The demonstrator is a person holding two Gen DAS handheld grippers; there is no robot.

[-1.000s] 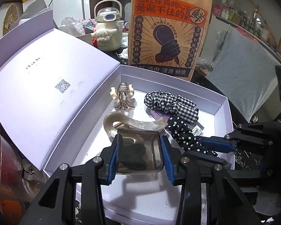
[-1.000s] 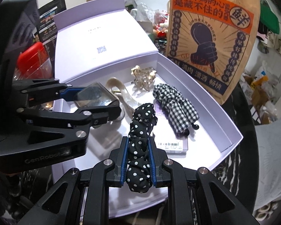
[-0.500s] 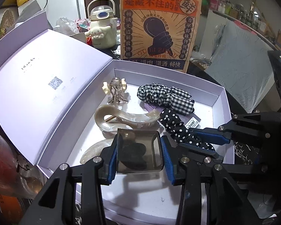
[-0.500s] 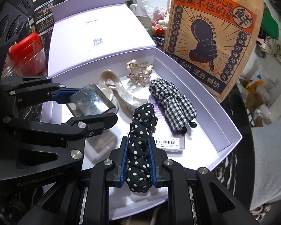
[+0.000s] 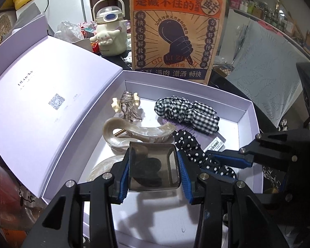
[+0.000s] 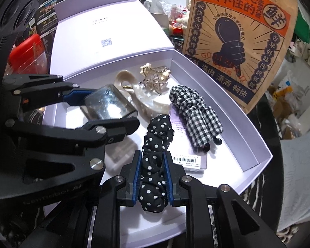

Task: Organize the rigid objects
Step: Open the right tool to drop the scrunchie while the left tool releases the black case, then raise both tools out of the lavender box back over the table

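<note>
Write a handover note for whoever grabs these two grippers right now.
Left gripper: shut on the smoky clear square clip, held above the near-left part of the lilac box.
Right gripper: shut on the polka-dot scrunchie, over the box's near edge.
Already lying in the box: pearly curved clip, small metal claw clip, gingham scrunchie, a barcoded card and a second pearly piece under the left gripper.
Left to do: probably set down both held items in free spots in the box, then release. The lid stands open.
</note>
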